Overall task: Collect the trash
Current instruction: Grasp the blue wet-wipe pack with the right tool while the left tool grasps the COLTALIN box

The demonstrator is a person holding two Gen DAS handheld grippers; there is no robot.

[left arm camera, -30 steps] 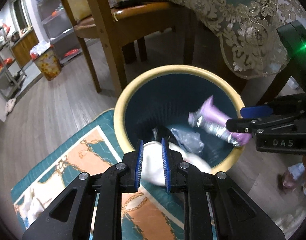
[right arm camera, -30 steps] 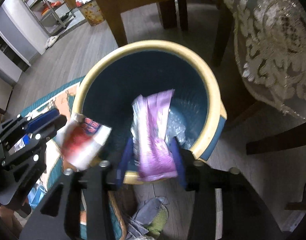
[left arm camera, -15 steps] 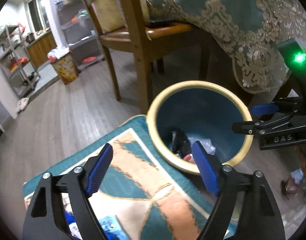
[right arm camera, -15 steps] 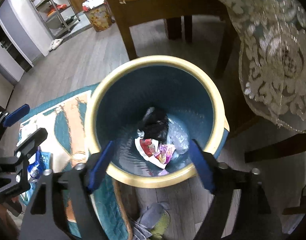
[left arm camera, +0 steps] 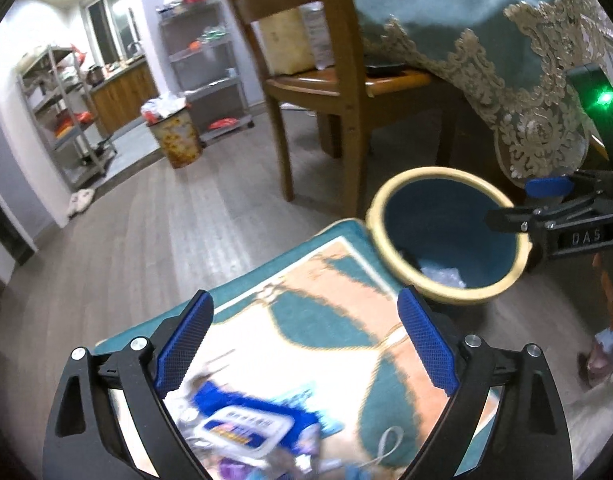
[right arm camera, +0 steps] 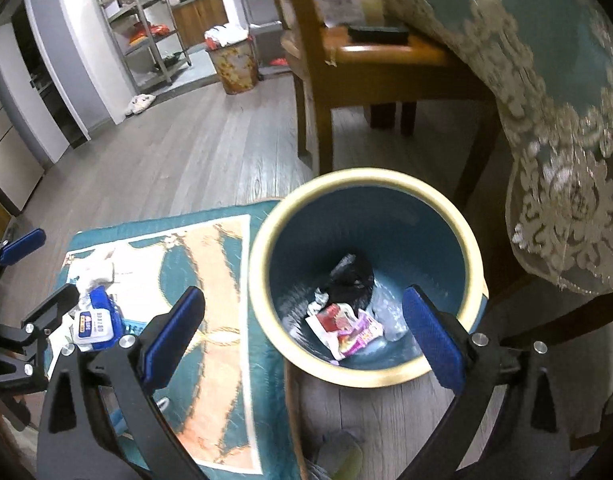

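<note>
A blue trash bin with a cream rim [right arm camera: 262, 256] [left arm camera: 390, 196] stands on the floor beside a patterned rug [right arm camera: 218, 280] [left arm camera: 326, 320]. Inside lie a red-and-white wrapper [right arm camera: 332, 318], a purple packet [right arm camera: 362, 330], black trash and clear plastic. My right gripper [right arm camera: 302, 332] is open and empty above the bin's near rim; it also shows in the left wrist view [left arm camera: 546, 208]. My left gripper [left arm camera: 304, 340] is open and empty above the rug, over a blue-and-white wipes pack [left arm camera: 246, 428] [right arm camera: 96, 318] and crumpled white paper [right arm camera: 94, 270].
A wooden chair [left arm camera: 338, 80] [right arm camera: 366, 48] and a table draped in a teal lace-edged cloth [left arm camera: 486, 40] [right arm camera: 546, 100] stand behind the bin. A second floral bin [left arm camera: 176, 140] and metal shelves [left arm camera: 58, 112] are far back. Cloth scraps [right arm camera: 338, 452] lie near the bin's base.
Both grippers opened and dropped the wrapper and purple packet into the bin, then pulled back. My left gripper swung left over the rug toward the wipes pack.
</note>
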